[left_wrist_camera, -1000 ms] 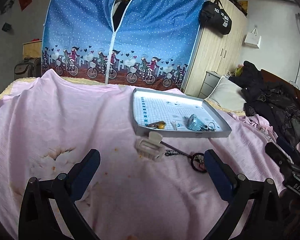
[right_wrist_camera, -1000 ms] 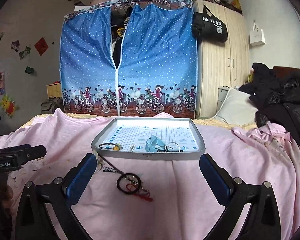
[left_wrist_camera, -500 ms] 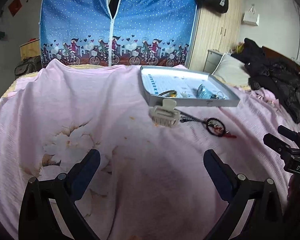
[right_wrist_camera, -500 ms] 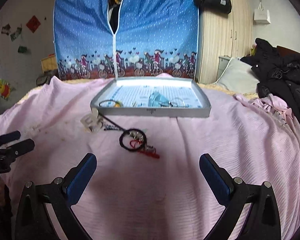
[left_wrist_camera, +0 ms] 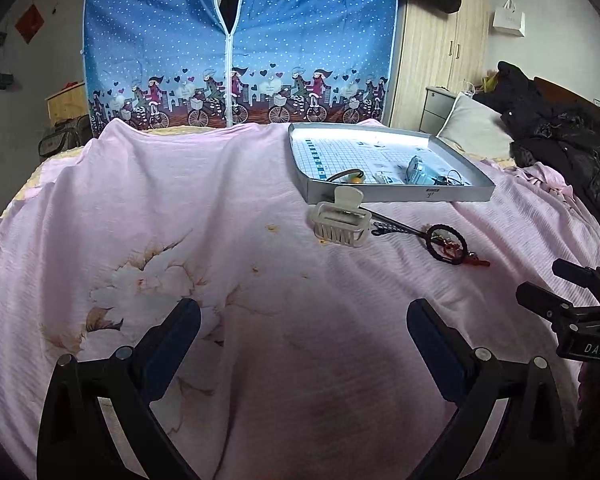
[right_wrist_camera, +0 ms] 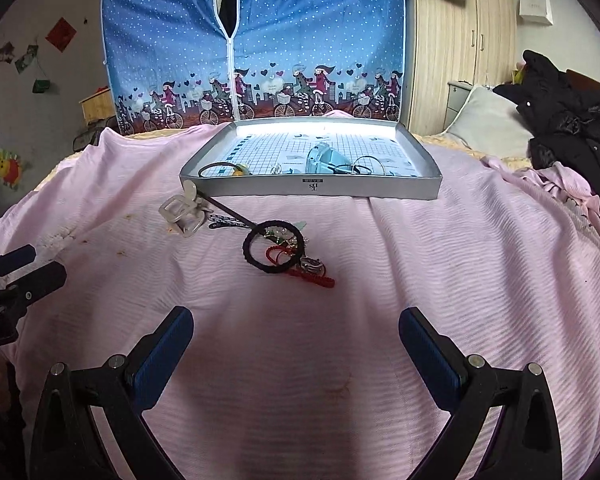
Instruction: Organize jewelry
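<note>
L gripper [left_wrist_camera: 303, 320] & R gripper [right_wrist_camera: 296, 328]: fingers spread wide, holding nothing, above pink sheet [right_wrist_camera: 440, 280]. Black elastic hair tie [right_wrist_camera: 272, 251] w/ red cord, poss. a charm, lies well ahead of R fingers. White plastic claw clip [left_wrist_camera: 342, 220] just beside shallow grey tray [right_wrist_camera: 312, 189]. Blue fabric wardrobe [right_wrist_camera: 300, 40] behind.

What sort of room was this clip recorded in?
Most likely a bedroom: the work surface is a bed under a pink sheet, with a pillow at its far end and a zipped blue fabric wardrobe behind.
</note>
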Available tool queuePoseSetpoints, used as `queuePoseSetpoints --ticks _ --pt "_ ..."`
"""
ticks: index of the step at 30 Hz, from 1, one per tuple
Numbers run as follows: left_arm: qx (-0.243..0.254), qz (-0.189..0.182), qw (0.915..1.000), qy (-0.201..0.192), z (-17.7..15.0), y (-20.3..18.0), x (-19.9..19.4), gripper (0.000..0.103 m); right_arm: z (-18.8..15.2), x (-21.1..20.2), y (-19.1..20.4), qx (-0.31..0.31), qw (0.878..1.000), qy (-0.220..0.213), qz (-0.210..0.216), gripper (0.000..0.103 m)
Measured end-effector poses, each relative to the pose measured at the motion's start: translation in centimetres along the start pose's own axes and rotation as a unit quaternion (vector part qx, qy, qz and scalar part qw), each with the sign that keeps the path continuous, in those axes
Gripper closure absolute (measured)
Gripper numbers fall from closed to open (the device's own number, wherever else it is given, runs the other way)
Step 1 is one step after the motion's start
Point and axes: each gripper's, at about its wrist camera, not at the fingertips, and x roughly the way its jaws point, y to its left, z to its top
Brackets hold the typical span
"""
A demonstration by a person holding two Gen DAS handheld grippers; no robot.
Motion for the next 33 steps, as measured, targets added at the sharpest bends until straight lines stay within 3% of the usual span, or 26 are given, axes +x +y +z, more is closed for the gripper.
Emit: queuePoseSetpoints --ticks 17,22,26,27,29,31,33 --pt "-0.017 -0.012 0.9992 0.034 -0.1 0.3 1.8 0.002 1.0 1.0 -0.4 0.006 1.0 0.01 0.001 0.0" --pt "-0.043 -0.04 0.9974 0.042 1.3 1.1 3.0 0.002 1.6 1.7 -1.1 0.011 1.0 0.012 0.022 0.0" --pt "-0.028 -0.065 0.9963 0.048 2.8 0.9 4.3 0.002 2.3 2.3 -2.3 0.015 0.999 -0.007 0.03 0.0" --pt "-0.016 -0.067 0.9964 0.049 3.2 0.7 4.7 0.002 2.5 2.5 -2.7 0.02 0.999 -0.011 0.034 0.002" --pt "0.004 -0.067 0.9963 0.054 3.7 0.3 5.5 0.002 3.2 3.4 -3.4 0.028 0.998 -0.02 0.043 0.014" --pt "0.022 -0.066 0.9958 0.06 4.1 -0.2 6.6 0.002 3.7 4.5 -3.6 0.022 0.998 -0.023 0.049 0.033" --pt "0.032 -0.061 0.9957 0.063 4.6 -0.4 7.8 0.002 4.1 5.7 -3.8 0.022 0.998 -0.023 0.063 0.042"
